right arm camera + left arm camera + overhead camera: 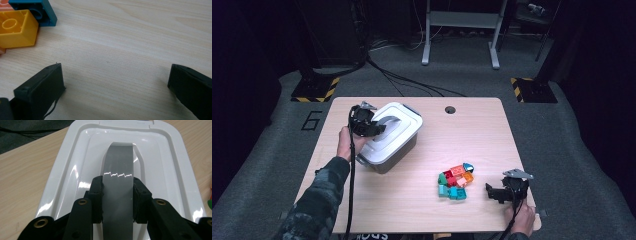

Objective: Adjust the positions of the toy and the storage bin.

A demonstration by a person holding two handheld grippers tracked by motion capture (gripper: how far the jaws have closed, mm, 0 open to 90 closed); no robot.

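Now the left gripper [117, 202] has its fingers [96, 195] closed on the grey handle [118, 167] of the white lid [392, 132], at the counter's [422, 205] far left. Right gripper [499, 192] fingers stand wide, empty. If the lid sticks, the whole box [394, 155] may lift and tip.

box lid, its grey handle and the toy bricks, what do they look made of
Lid: likely glossy white moulded plastic; bright glare streaks along its ridges.
Grey handle: probably smooth plastic, semi-gloss; one sharp reflected line across it, clamped between the left gripper's fingers.
Toy bricks: hard coloured plastic, satin; crisp moulded edges and a round stud.
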